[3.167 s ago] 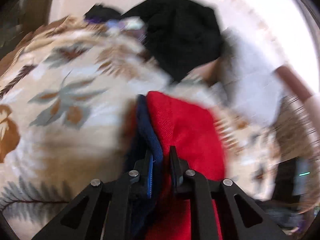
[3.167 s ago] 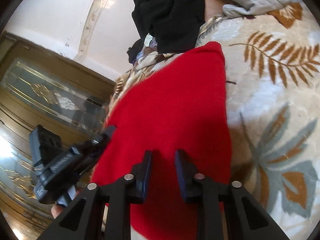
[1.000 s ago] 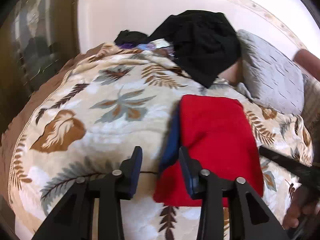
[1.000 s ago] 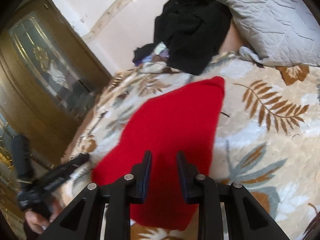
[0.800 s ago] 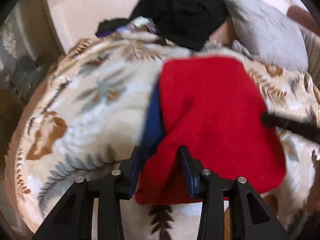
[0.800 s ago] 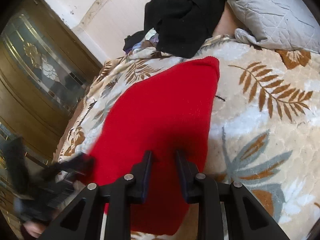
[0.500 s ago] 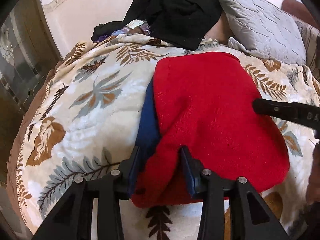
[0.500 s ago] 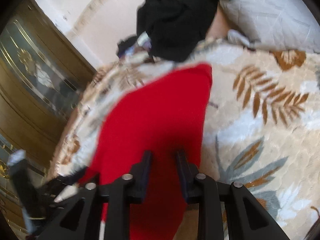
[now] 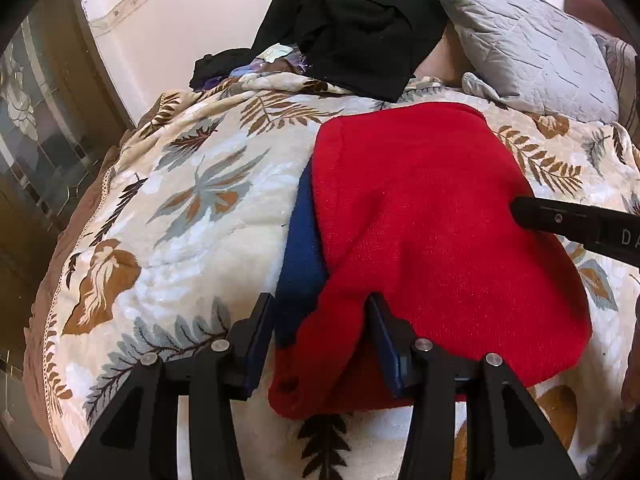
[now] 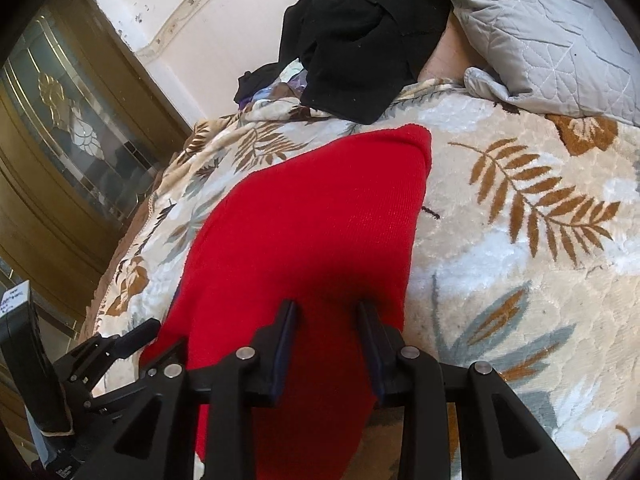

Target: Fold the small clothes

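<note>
A folded red knit garment (image 9: 432, 232) with a blue part (image 9: 300, 248) showing along its left edge lies flat on the leaf-patterned blanket (image 9: 192, 208). My left gripper (image 9: 320, 312) is open, its jaws on either side of the garment's near left corner. My right gripper (image 10: 326, 316) is open, low over the garment's near edge (image 10: 304, 240). Its finger also shows in the left wrist view (image 9: 576, 220), reaching in over the red cloth from the right. The left gripper shows in the right wrist view (image 10: 116, 352) at the lower left.
A heap of black clothes (image 9: 360, 28) lies at the far end of the bed, with a grey quilted pillow (image 9: 528, 44) to its right. A white wall and a brass-framed glass door (image 10: 72, 140) stand on the left beyond the bed edge.
Both grippers have come down closer to the red garment. The left one was shut on it earlier and is open now; the garment lies flat.
</note>
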### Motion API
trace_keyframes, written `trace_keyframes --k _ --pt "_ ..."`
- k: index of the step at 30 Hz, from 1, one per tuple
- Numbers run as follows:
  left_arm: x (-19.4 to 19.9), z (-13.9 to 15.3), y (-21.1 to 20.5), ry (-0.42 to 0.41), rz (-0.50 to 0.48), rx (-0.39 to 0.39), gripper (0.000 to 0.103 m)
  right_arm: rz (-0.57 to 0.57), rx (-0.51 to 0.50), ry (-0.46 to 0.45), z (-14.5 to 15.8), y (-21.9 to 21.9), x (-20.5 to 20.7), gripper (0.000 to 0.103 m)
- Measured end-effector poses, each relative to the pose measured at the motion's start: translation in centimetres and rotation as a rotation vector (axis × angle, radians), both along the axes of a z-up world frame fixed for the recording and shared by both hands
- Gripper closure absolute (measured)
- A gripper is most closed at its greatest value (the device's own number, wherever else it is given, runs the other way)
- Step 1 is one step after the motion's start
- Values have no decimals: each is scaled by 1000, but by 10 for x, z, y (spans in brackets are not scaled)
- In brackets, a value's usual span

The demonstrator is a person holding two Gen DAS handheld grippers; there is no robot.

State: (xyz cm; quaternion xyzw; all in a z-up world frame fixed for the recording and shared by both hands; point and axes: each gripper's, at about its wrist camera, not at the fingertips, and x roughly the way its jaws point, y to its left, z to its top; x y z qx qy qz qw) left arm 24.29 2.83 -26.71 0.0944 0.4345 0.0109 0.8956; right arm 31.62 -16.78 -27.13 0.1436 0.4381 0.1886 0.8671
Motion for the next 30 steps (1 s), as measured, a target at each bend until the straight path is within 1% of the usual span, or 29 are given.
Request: trace_keyframes --k 4,6,7,8,9,10,12,13,14,16,18,21,23,26,28,30 --pt "-2 9 2 -5 4 -12 54 10 4 6 7 -3 -4 67" --pt "-3 20 7 -29 -1 -39 52 22 27 11 11 -8 -6 66" --pt "-4 25 11 -45 -4 -53 43 24 43 12 13 -11 -6 66" --pt "-4 33 17 -69 -5 -72 35 16 76 11 15 -19 -7 63" --pt "-3 38 22 -83 -6 -85 22 5 102 9 18 -25 -7 45" --pt "-1 42 27 -92 -8 -97 19 -10 123 3 20 -31 -8 27" --pt "3 48 39 -102 -10 -148 19 -43 176 -13 24 -46 -10 26" --pt "7 49 47 -90 -20 -197 18 -51 197 -2 23 -51 -9 26" --pt "11 47 52 -67 -31 -245 15 -57 222 16 21 -56 -7 26" --pt "25 38 66 12 -40 -368 13 -65 283 68 12 -63 0 26" --pt "36 25 75 73 -18 -450 13 -64 317 126 -1 -65 7 26" --pt "45 10 77 144 -38 -541 13 -56 358 187 -17 -64 16 26" --pt "49 4 77 161 -33 -576 13 -47 376 212 -25 -60 21 26" --pt "55 -5 71 202 -70 -649 13 -35 394 236 -37 -55 27 26" --pt "61 -12 69 225 -55 -649 13 -23 411 260 -45 -51 30 26" --pt "66 -19 68 243 -59 -682 13 -13 442 268 -53 -47 35 26"
